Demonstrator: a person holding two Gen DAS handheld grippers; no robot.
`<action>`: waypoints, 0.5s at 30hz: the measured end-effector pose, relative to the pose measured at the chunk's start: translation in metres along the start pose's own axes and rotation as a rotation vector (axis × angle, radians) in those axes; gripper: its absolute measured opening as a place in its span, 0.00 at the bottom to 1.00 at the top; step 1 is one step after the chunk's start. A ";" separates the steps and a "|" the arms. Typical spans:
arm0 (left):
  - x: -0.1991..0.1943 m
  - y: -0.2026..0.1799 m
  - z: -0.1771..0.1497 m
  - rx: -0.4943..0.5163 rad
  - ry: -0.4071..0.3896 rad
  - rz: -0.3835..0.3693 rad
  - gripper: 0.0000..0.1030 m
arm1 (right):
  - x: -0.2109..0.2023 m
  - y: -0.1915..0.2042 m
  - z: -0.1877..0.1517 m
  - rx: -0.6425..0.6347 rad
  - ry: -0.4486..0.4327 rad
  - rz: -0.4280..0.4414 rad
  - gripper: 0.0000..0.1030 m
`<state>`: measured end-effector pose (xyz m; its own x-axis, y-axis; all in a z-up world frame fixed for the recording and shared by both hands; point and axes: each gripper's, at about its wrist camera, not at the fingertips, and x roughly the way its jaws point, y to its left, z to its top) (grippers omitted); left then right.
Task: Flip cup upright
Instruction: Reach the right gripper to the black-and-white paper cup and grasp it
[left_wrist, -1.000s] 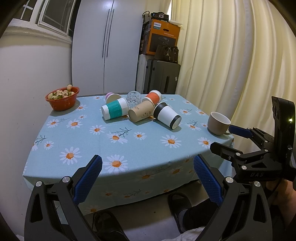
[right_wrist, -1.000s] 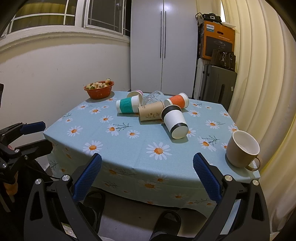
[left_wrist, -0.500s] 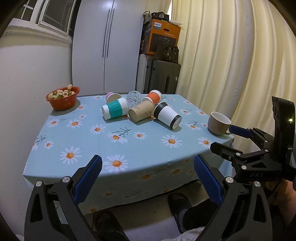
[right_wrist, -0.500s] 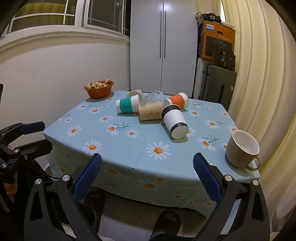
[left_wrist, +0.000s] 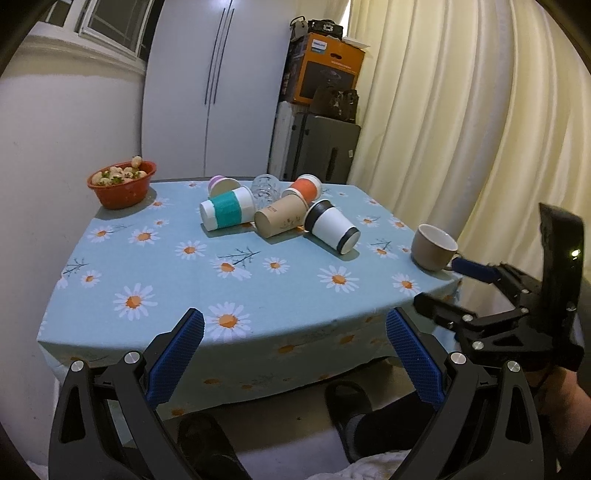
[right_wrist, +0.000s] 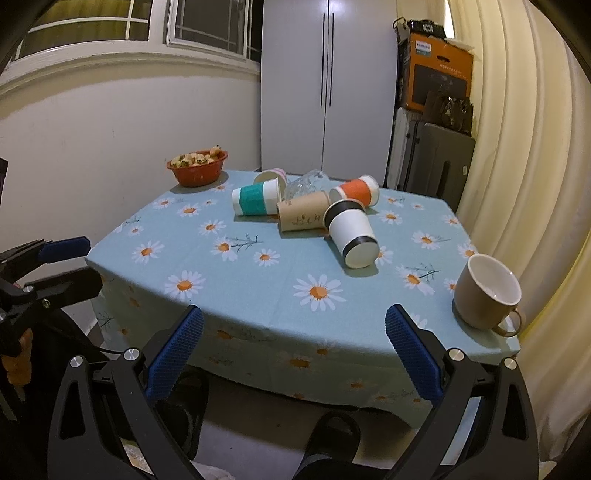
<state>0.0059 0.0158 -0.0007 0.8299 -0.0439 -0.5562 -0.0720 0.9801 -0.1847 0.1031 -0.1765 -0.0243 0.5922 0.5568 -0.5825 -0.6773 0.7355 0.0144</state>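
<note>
Several paper cups lie on their sides mid-table: a teal-banded cup (left_wrist: 228, 208) (right_wrist: 255, 195), a brown cup (left_wrist: 281, 220) (right_wrist: 303, 216), a white cup with black bands (left_wrist: 332, 231) (right_wrist: 351, 234), an orange cup (left_wrist: 304, 187) (right_wrist: 357, 190), a pink-striped cup (left_wrist: 221, 184) and a clear glass (left_wrist: 264, 187). A beige mug (left_wrist: 433, 246) (right_wrist: 486, 291) stands upright at the right edge. My left gripper (left_wrist: 294, 358) is open and empty before the table's front edge. My right gripper (right_wrist: 294, 356) is open and empty too, and also shows in the left wrist view (left_wrist: 458, 288).
A red bowl of fruit (left_wrist: 122, 183) (right_wrist: 198, 168) stands at the far left corner of the table with the daisy cloth (left_wrist: 155, 273). Curtains (left_wrist: 461, 110) hang to the right. A cabinet (left_wrist: 210, 88) and boxes stand behind. Slippered feet (left_wrist: 351, 406) are below.
</note>
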 end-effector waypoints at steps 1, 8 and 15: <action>0.001 0.001 0.001 -0.008 0.004 -0.012 0.94 | 0.002 -0.001 0.001 0.001 0.012 0.007 0.95; 0.031 0.026 0.019 -0.140 0.099 -0.080 0.94 | 0.046 -0.025 0.038 0.015 0.165 0.061 0.95; 0.060 0.045 0.048 -0.285 0.172 -0.110 0.94 | 0.119 -0.066 0.097 0.002 0.343 0.138 0.95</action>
<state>0.0791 0.0662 -0.0033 0.7373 -0.2019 -0.6447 -0.1592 0.8755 -0.4562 0.2611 -0.1211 -0.0158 0.3141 0.4890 -0.8138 -0.7394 0.6637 0.1133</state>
